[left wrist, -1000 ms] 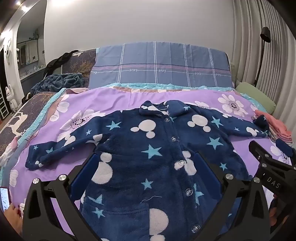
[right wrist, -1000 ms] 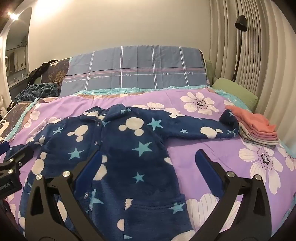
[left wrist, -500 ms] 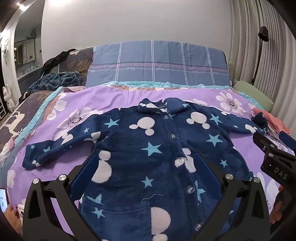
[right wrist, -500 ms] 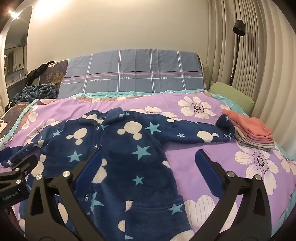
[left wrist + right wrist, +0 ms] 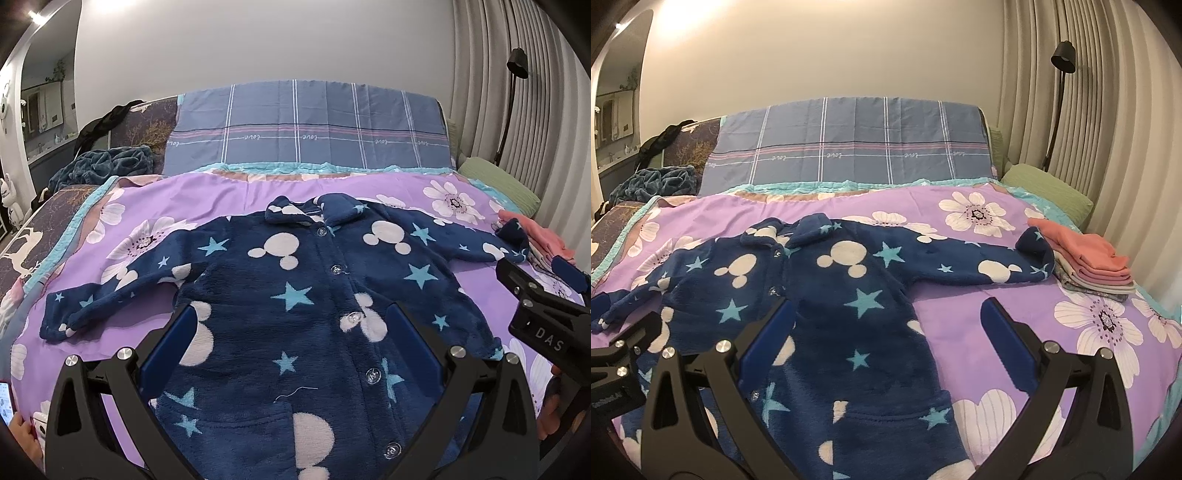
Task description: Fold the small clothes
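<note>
A small navy fleece jacket (image 5: pixel 295 295) with white mouse heads, light-blue stars and a buttoned front lies spread flat on the purple floral bedspread (image 5: pixel 229 192), sleeves out to both sides. In the right wrist view the same jacket (image 5: pixel 827 295) fills the left and middle. My left gripper (image 5: pixel 291 332) hovers open above the jacket's lower front, nothing between its blue pads. My right gripper (image 5: pixel 886 332) is open too, above the jacket's right side and hem. The right gripper's body (image 5: pixel 543 317) shows at the right edge of the left wrist view.
A stack of folded clothes (image 5: pixel 1089 262), pink on top, sits at the bed's right edge by the sleeve cuff. A blue plaid pillow cover (image 5: pixel 306 122) stands at the head. A green pillow (image 5: pixel 1049 192), floor lamp (image 5: pixel 1062 55) and curtains lie right; a teal blanket (image 5: pixel 107 162) left.
Both grippers have drawn back and risen a little, so the jacket sits lower and smaller in view. The jacket itself has not moved and both grippers stay open.
</note>
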